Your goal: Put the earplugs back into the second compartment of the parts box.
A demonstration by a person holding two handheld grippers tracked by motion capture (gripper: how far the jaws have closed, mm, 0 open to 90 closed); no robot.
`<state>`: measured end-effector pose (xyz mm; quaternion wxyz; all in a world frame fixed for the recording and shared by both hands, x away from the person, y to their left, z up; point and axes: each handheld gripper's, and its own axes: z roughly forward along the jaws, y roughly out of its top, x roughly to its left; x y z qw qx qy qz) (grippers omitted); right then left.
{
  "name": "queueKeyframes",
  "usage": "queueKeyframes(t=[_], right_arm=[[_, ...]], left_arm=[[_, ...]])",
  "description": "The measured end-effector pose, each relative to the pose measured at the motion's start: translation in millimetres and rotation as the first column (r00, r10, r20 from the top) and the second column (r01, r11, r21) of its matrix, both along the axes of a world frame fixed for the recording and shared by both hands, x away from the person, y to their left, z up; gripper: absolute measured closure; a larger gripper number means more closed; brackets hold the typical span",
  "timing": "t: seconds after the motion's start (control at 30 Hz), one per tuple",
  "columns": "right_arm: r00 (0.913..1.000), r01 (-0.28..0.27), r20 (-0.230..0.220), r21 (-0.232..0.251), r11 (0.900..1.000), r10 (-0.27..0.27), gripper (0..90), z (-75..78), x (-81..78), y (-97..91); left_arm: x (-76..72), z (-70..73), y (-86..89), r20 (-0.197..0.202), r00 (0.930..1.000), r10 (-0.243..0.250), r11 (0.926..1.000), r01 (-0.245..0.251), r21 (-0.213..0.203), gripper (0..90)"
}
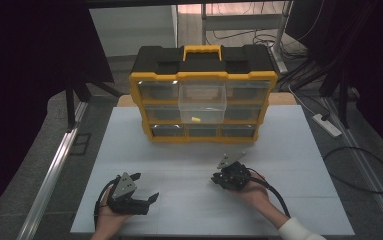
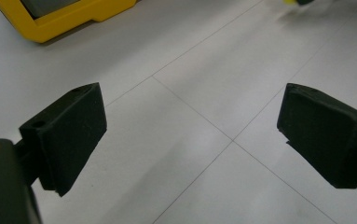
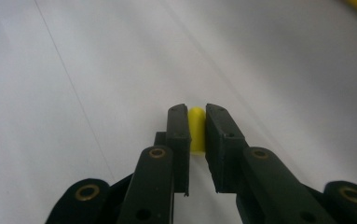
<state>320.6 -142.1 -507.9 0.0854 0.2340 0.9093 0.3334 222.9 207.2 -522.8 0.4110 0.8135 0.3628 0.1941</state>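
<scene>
Yellow piece (image 3: 196,129) clamped between the jaws of the right gripper (image 3: 196,116), low over the white table (image 1: 189,150).

Largest item: a yellow-and-black drawer organizer (image 1: 202,92) stands at the far centre of the table, with its top-middle clear drawer (image 1: 202,95) pulled forward; a small yellow item (image 1: 196,119) shows at the organizer's front, below that drawer. The left gripper (image 1: 146,187) rests near the front-left of the table, held from below by the left hand (image 1: 110,217), its jaws spread wide with bare table between the pads (image 2: 69,133). The right gripper sits front-right, cradled by the right hand (image 1: 259,195) with a white sleeve (image 1: 299,231) at the wrist, pointing toward the table centre; its jaws stand narrow, gripping the small rounded yellow piece on both sides.
</scene>
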Motion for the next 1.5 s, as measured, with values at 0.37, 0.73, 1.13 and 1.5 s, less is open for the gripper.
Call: queueKeyframes(t=[0.37,0.73,1.13,1.5], right_arm=[[0.9900,0.049,0.111,0.305,0.9512,-0.087,79.8,46.5,-6.1,-37.0],[0.9794,0.072,0.132,0.477,0.8762,-0.152,79.8,76.1,-10.1,-58.3],[0.9588,0.050,0.204,0.565,0.8237,-0.198,79.9,117.5,-12.8,-65.2],[0.9454,0.019,0.244,0.619,0.7851,-0.216,79.9,155.0,-1.9,-66.7]], left_arm=[[-0.1,-0.1,-0.6,0.001,1.0000,0.002,1.0000,-0.002,-0.001,8.2],[-0.6,1.2,0.5,0.015,0.9998,0.011,0.9999,-0.011,-0.002,8.3],[0.3,0.7,0.2,0.009,0.9999,0.009,1.0000,-0.008,-0.005,8.3],[0.4,0.5,0.4,0.008,0.9999,0.009,1.0000,-0.009,-0.004,8.3]])
